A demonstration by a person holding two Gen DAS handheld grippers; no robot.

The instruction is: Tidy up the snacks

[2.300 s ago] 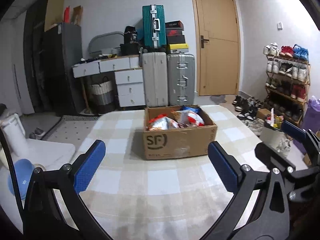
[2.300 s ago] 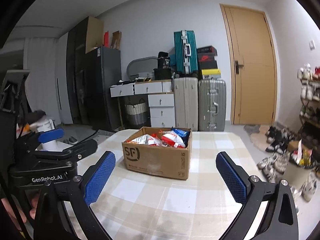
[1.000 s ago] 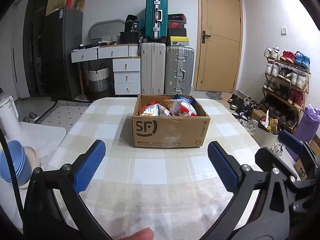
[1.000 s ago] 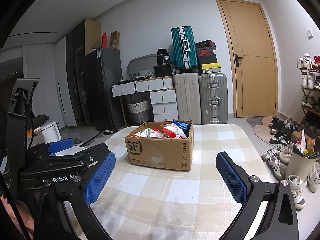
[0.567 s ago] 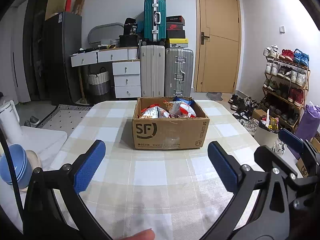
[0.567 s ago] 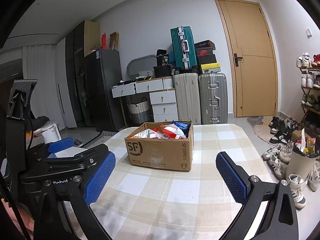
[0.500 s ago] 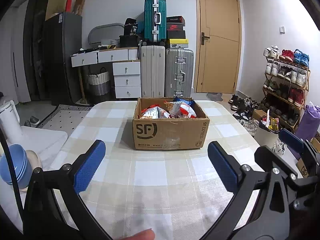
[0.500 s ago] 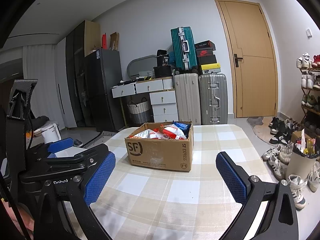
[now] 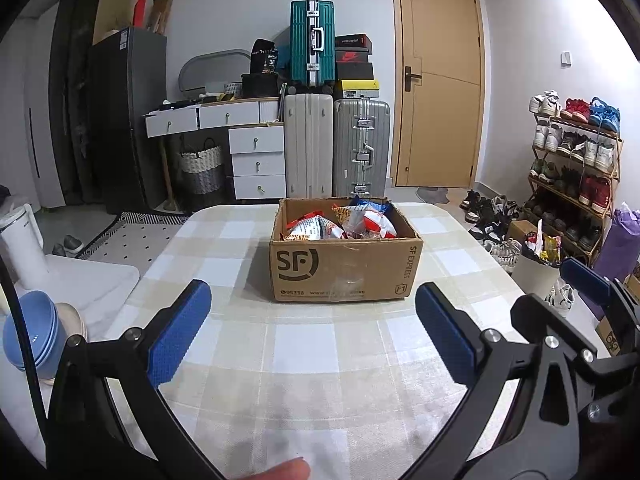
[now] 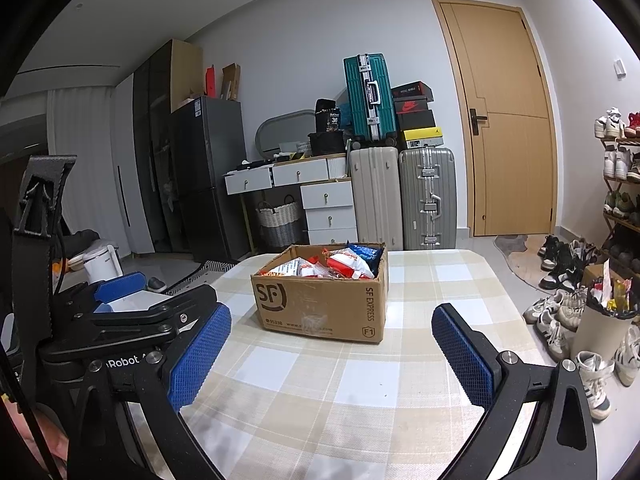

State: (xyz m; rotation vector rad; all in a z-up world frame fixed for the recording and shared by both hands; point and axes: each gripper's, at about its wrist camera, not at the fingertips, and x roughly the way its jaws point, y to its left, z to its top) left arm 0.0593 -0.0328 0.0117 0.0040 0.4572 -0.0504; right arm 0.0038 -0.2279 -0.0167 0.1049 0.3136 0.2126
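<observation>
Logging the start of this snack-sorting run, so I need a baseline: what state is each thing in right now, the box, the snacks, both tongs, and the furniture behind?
cardboard box: open-topped, upright on the table.
snack packets: piled inside the box, none taken out.
left tongs: open, empty, short of the box.
right tongs: open, empty, short of the box.
door: shut.
top left drawer: pulled partly out.

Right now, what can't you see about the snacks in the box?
- Lower snack packets: both views, hidden by the cardboard box walls and the top packets, so no count.
- Packet labels: both views, too small to read.
- Table near edge: left view, cut off by the left gripper.
</observation>
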